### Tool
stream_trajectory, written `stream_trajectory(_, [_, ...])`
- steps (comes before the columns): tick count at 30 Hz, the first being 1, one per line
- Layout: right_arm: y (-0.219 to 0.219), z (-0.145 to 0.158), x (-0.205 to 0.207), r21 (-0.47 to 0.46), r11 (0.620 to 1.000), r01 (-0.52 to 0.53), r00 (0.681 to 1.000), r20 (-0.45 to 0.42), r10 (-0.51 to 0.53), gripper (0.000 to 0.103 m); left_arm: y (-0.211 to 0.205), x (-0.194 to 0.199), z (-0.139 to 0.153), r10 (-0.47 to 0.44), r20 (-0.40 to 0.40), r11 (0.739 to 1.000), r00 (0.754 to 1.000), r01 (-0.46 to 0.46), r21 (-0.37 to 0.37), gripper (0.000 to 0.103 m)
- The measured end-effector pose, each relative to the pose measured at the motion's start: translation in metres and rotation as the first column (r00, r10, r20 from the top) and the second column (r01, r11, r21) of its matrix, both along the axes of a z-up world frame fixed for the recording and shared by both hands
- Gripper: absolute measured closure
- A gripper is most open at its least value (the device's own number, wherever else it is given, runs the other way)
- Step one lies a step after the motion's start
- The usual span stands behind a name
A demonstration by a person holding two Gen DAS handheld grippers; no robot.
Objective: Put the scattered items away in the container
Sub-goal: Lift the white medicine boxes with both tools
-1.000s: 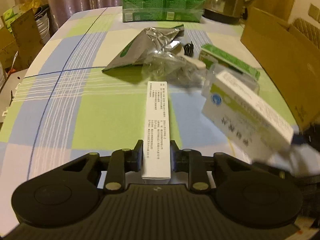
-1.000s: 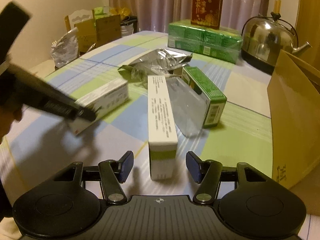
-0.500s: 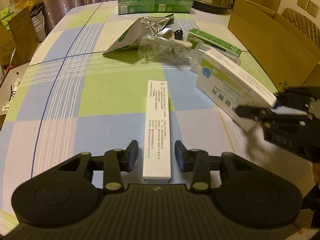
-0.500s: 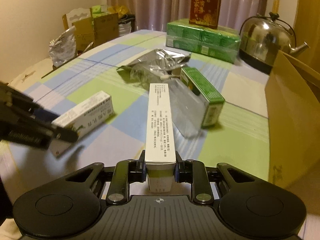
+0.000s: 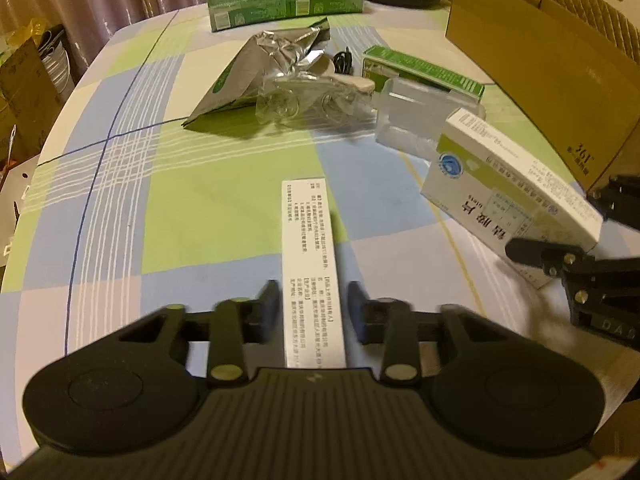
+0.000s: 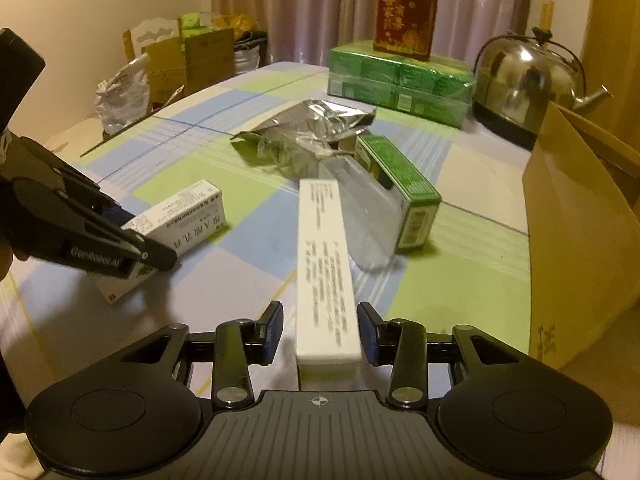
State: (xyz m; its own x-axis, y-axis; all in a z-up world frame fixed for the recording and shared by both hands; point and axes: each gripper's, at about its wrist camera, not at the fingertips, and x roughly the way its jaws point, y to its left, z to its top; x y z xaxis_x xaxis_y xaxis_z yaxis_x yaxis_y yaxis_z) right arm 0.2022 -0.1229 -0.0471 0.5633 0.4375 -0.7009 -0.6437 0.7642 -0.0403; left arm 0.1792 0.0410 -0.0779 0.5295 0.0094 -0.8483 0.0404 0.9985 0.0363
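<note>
A long white carton lies on the checked tablecloth between the fingers of my left gripper; small gaps show on both sides, so the gripper is open. It also shows in the right wrist view. My right gripper straddles a white and green medicine box, with gaps at both pads, open. That box also shows in the left wrist view. The brown cardboard container stands at the right, also in the right wrist view.
A silver foil pouch, crumpled clear plastic, a clear plastic case and a small green box lie mid-table. A stack of green packs with a red box and a steel kettle stand at the far side.
My left gripper opened from around the white carton a second ago and stays open. My right gripper closed on the medicine box half a second ago and has now opened again.
</note>
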Motion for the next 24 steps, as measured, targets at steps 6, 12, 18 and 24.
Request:
stream_trajectory(6, [0.018, 0.003, 0.013, -0.035, 0.999, -0.014, 1.0, -0.001, 0.014, 0.065, 0.001, -0.004, 0.0, -0.003, 0.002, 1.0, 1.0, 0.003, -0.029, 0.081])
stream_trajectory(12, [0.025, -0.002, 0.023, -0.089, 0.996, -0.007, 0.999, -0.035, 0.004, 0.081, 0.001, -0.008, 0.0, -0.006, 0.007, 0.999, 1.0, 0.006, -0.043, 0.081])
stream_trajectory(18, [0.015, 0.007, 0.01, -0.072, 0.997, 0.005, 1.0, -0.03, -0.007, 0.081, 0.0, -0.012, 0.001, -0.006, 0.003, 0.999, 1.0, 0.006, -0.048, 0.081])
stream_trajectory(24, [0.001, 0.022, -0.007, -0.033, 0.999, 0.04, 0.999, -0.016, -0.041, 0.081, -0.005, -0.023, 0.008, -0.01, 0.01, 0.998, 1.0, 0.011, -0.059, 0.081])
